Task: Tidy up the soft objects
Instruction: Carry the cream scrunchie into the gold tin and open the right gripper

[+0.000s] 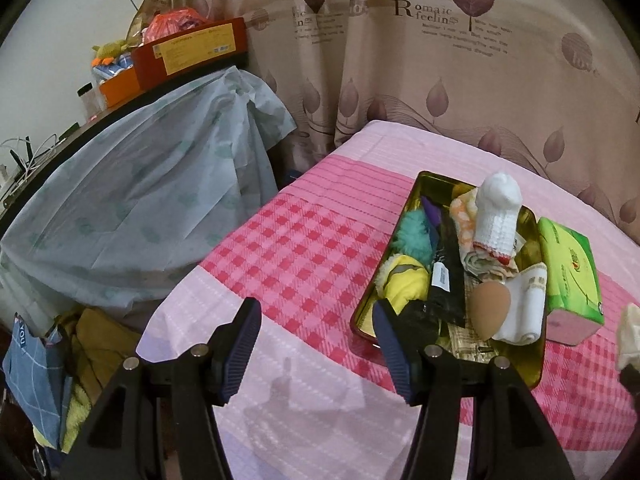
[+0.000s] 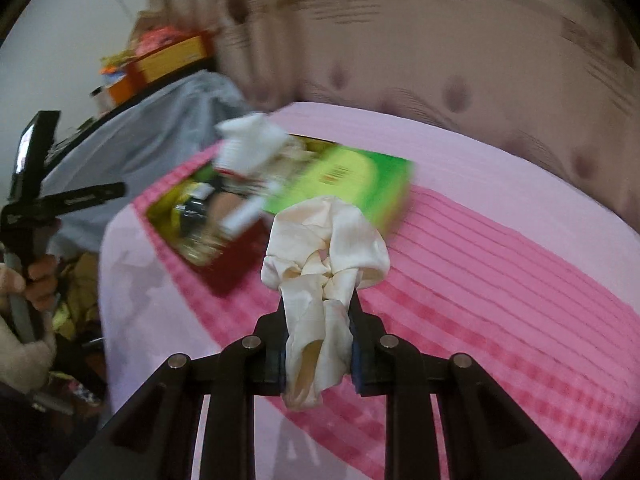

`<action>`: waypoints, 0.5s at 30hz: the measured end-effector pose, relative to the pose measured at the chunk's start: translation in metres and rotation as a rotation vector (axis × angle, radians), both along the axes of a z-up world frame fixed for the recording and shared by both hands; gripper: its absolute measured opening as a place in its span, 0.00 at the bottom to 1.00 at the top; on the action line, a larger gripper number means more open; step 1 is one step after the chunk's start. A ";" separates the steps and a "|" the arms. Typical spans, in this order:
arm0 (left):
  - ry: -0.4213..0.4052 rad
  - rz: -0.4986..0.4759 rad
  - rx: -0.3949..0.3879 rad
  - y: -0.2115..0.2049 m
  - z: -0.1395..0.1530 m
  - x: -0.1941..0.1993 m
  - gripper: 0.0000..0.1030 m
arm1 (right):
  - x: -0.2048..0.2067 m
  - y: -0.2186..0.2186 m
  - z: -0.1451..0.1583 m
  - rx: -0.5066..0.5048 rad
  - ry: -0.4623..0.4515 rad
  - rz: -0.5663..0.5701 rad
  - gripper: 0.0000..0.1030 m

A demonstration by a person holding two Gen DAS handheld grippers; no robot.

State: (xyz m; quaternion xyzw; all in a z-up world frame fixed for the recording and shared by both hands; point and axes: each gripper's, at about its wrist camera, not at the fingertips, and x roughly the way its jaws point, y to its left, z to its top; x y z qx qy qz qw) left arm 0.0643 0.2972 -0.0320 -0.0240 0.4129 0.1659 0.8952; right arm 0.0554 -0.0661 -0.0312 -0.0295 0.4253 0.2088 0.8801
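A cream satin scrunchie [image 2: 326, 264] hangs above the pink bedspread, pinched between the pads of my right gripper [image 2: 318, 322], which is shut on it. The same scrunchie [image 1: 630, 332] shows at the right edge of the left wrist view. A gold tin tray [image 1: 434, 179] on the bed holds a white sock [image 1: 498, 216], a rolled white sock [image 1: 528, 304], a teal pom-pom [image 1: 412, 232], a yellow plush piece [image 1: 402, 280], a tan makeup sponge [image 1: 488, 308] and folded cloth. My left gripper [image 1: 316, 322] is open over the bedspread, left of the tray, holding nothing.
A green tissue pack [image 1: 570, 268] lies against the tray's right side. A shelf draped in pale blue cloth [image 1: 152, 192] stands left of the bed, with boxes [image 1: 192, 48] on top. Clothes [image 1: 96, 344] are piled on the floor. A curtain [image 1: 400, 60] hangs behind.
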 end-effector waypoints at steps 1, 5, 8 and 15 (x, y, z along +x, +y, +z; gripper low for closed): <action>-0.001 0.005 0.002 0.001 0.000 0.000 0.58 | 0.004 0.012 0.001 0.005 0.000 0.020 0.21; -0.010 0.015 0.024 0.001 0.002 -0.001 0.58 | 0.022 0.072 0.002 0.018 -0.001 0.106 0.21; -0.016 0.014 0.027 0.001 0.003 -0.001 0.58 | 0.033 0.109 0.001 0.013 -0.005 0.152 0.21; -0.020 0.028 0.014 0.006 0.004 0.000 0.58 | 0.060 0.165 -0.013 -0.021 0.007 0.202 0.21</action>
